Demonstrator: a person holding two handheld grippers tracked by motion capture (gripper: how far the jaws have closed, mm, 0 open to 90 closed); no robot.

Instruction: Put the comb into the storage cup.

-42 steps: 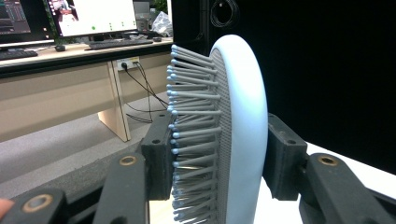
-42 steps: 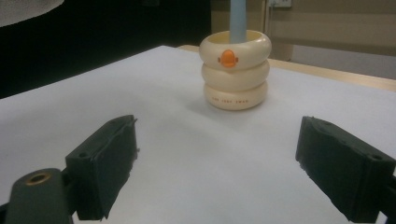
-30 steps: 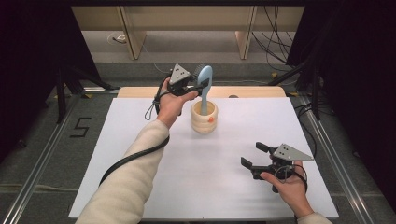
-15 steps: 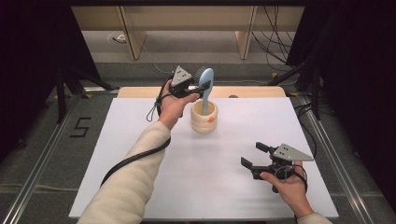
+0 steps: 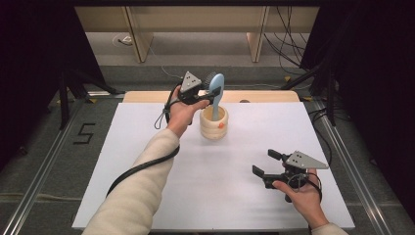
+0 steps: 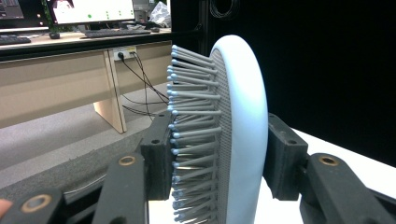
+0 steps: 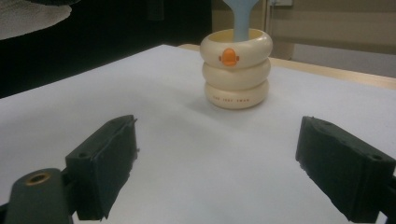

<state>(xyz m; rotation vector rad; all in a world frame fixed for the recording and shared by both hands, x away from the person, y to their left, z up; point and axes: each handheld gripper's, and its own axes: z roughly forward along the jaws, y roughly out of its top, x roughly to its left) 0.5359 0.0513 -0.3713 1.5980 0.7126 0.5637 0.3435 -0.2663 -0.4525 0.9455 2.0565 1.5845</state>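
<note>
Between the left gripper's point(image 5: 204, 93) jaws, clamping the pale blue oval plastic hairbrush point(image 5: 216, 90) by its head, handle standing in the cream ringed holder point(image 5: 214, 123) at the white counter's point(image 5: 147, 147) far middle. Probably seating or lifting it; needing a straight vertical move. Right gripper point(image 5: 268, 163) idling, jaws wide, empty. Reading an orange emblem; small lettering illegible.
</note>
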